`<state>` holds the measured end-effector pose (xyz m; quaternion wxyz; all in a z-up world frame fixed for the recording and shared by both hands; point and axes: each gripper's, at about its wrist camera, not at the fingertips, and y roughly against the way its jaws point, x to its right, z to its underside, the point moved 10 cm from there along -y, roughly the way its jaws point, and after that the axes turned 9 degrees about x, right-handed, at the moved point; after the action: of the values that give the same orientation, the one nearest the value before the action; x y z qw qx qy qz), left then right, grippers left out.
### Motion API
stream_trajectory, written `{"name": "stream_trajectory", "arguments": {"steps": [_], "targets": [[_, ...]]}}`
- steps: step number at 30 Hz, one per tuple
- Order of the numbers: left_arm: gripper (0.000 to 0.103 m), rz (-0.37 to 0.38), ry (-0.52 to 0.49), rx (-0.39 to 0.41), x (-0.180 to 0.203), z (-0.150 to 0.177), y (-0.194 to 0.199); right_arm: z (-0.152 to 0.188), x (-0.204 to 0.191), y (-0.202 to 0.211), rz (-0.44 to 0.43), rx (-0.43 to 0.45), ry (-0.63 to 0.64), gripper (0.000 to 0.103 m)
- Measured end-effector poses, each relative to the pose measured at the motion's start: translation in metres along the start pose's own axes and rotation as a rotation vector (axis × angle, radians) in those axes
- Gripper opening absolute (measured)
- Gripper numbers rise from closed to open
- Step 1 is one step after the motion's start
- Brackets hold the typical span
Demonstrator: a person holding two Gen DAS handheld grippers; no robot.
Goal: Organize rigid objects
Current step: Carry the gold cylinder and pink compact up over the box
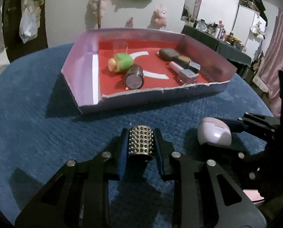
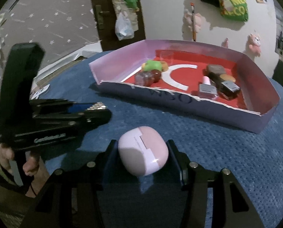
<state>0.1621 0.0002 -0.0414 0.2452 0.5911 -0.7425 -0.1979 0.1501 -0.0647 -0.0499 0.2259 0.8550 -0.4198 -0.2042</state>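
My left gripper is shut on a studded metal cylinder just above the blue cloth. My right gripper is shut on a pink rounded case, which also shows in the left wrist view. Ahead lies a purple-walled box with a red floor. It holds a green and yellow bottle, a dark round jar, and nail polish bottles. In the right wrist view the box is ahead, and my left gripper is at the left.
The blue textured cloth covers the table. Plush toys and a pencil hang on the wall behind. A cluttered shelf stands far right. A door is behind in the right wrist view.
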Motion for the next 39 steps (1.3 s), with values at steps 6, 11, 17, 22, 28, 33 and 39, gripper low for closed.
{"name": "stream_trajectory", "arguments": {"steps": [6,11,17,22,28,33,39], "targets": [[0.024,0.028,-0.019,0.023,0.013,-0.013,0.009,-0.013,0.008,0.008,-0.001,0.009,-0.042,0.054],[0.024,0.056,-0.014,0.049,0.018,-0.027,0.017,-0.026,0.012,0.018,-0.018,0.033,-0.074,0.054],[0.024,0.065,-0.037,0.055,0.025,-0.043,0.014,-0.052,0.022,0.032,-0.022,0.080,-0.088,0.054],[0.024,0.073,-0.058,0.068,0.031,-0.061,0.007,-0.073,0.032,0.033,-0.012,0.096,-0.079,0.054],[0.024,0.093,-0.043,0.022,0.029,-0.067,-0.016,-0.083,0.045,0.018,-0.026,0.066,-0.101,0.054],[0.024,0.113,-0.026,-0.031,0.029,-0.066,-0.037,-0.083,0.055,-0.002,-0.057,0.001,-0.147,0.054],[0.024,0.132,0.000,-0.115,0.025,-0.061,-0.066,-0.078,0.064,-0.031,-0.090,-0.103,-0.191,0.054]]}}
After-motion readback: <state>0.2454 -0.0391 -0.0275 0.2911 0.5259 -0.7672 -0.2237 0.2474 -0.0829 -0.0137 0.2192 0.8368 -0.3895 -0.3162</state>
